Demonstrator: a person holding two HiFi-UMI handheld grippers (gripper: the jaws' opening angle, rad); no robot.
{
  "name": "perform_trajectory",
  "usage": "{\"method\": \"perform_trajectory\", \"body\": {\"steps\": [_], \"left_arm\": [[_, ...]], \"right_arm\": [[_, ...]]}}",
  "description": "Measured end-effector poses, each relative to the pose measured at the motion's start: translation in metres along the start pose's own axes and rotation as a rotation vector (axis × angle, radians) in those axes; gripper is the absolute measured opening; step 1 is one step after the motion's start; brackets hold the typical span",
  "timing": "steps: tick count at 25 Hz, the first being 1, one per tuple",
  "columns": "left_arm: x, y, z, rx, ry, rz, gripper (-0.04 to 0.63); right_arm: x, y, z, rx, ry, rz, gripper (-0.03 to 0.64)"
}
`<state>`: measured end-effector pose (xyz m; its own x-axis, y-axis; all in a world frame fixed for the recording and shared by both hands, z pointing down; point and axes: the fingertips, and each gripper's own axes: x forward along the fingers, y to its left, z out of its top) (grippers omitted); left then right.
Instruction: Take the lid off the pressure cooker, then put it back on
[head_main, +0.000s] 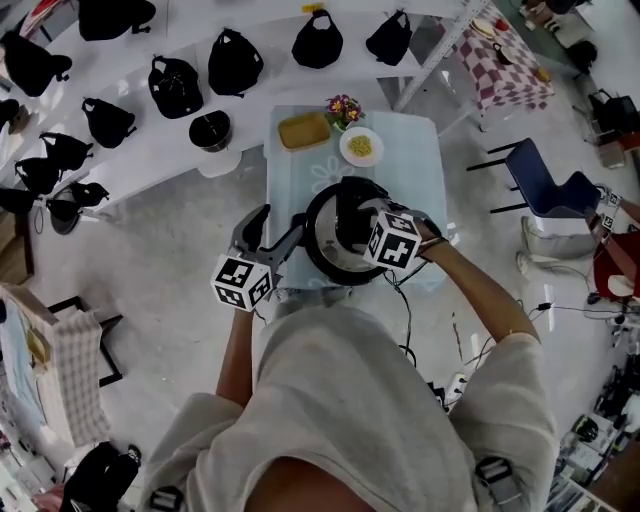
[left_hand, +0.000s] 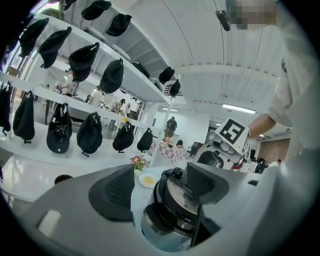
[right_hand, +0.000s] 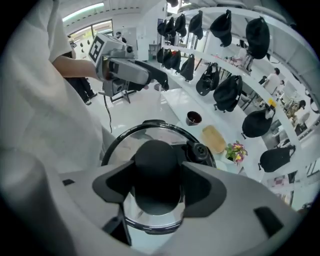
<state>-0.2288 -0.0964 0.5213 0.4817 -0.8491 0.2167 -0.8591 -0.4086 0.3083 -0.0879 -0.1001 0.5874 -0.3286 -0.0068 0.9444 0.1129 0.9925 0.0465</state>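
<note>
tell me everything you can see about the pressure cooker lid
The round glass-looking lid has a black rim, a large black round knob at its centre and a small black valve near the edge. It sits flat on the steel pressure cooker, which stands on the pale blue table. The right gripper points down at it, its pads seemingly closed on the knob's two sides.

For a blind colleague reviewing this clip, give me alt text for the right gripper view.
The right gripper's jaws clasp the black knob of the glass cooker lid, seen from above. Beyond, the person holds the left gripper level; black bags line the right.
</note>
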Motion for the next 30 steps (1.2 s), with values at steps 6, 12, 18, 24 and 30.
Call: {"method": "perform_trajectory", "body": {"steps": [6, 12, 18, 24, 30], "left_arm": [[-0.004, -0.002, -0.006, -0.020, 0.002, 0.013, 0.313], [-0.005, -0.001, -0.010, -0.032, 0.000, 0.020, 0.313], [-0.001, -0.001, -0.007, -0.024, 0.003, 0.004, 0.311], [0.006, -0.001, 0.004, 0.002, -0.006, -0.017, 0.311], [0.010, 0.001, 0.007, 0.007, -0.010, -0.022, 0.311]], "right_arm": [[0.012, 0.002, -0.001, -0.019, 0.100, 0.137, 0.277], [0.015, 0.003, 0.000, -0.036, 0.141, 0.152, 0.276], [0.016, 0.002, 0.001, -0.011, 0.139, 0.142, 0.272], [0.017, -0.005, 0.003, 0.103, 0.143, 0.115, 0.272], [0.016, -0.012, -0.010, 0.448, 0.184, 0.048, 0.272]]}}
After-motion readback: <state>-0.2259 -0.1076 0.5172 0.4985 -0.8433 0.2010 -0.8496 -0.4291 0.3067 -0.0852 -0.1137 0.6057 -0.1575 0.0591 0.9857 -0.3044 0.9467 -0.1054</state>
